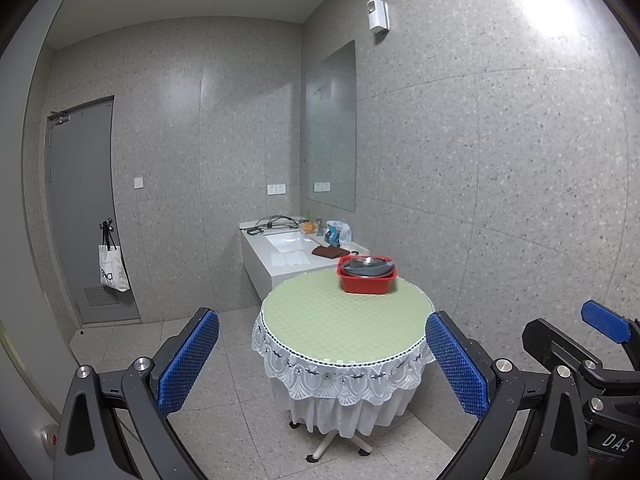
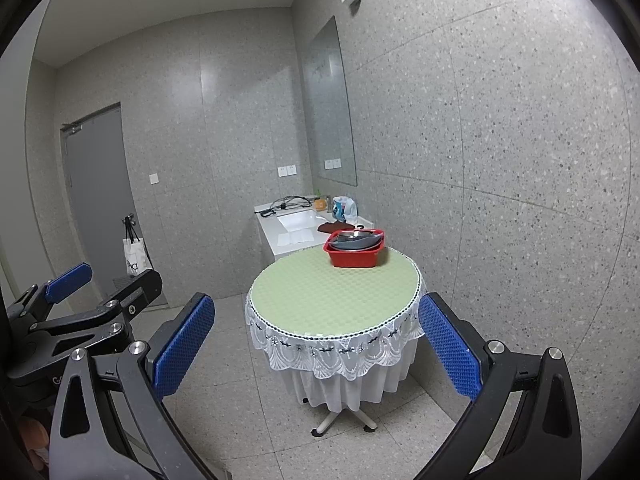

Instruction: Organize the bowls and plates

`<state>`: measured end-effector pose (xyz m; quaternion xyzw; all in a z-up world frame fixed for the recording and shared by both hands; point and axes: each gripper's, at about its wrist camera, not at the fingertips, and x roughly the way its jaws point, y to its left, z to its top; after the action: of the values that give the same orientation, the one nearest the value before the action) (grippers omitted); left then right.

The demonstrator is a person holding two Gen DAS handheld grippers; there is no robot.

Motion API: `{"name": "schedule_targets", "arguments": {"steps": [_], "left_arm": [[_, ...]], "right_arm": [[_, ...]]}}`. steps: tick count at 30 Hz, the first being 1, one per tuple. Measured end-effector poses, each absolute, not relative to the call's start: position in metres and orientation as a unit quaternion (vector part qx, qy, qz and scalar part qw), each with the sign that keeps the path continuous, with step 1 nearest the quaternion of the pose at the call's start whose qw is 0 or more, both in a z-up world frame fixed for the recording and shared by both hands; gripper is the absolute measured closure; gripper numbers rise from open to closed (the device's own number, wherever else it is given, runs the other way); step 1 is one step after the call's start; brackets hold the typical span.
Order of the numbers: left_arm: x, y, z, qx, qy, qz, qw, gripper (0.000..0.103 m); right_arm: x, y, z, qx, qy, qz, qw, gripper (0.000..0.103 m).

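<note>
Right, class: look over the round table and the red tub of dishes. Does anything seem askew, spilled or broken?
Nothing looks spilled or broken. The red plastic tub stands upright near the far edge of the round green-topped table, and the grey dishes lean unevenly inside it. Both grippers are open, well short of the table.

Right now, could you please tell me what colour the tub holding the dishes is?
The tub is red, seen best in the right wrist view.
</note>
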<state>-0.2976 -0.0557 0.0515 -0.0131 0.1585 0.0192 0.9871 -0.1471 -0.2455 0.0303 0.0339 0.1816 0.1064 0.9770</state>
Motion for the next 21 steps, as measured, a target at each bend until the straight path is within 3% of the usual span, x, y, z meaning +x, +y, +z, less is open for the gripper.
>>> {"name": "schedule_targets", "arguments": {"steps": [21], "left_arm": [[-0.2950,-0.0635,0.0441,-0.014,0.154,0.019,0.988,0.001]], "right_arm": [[-0.1455,-0.2521,0.0290,0.026,0.166,0.099,0.981,0.000]]}}
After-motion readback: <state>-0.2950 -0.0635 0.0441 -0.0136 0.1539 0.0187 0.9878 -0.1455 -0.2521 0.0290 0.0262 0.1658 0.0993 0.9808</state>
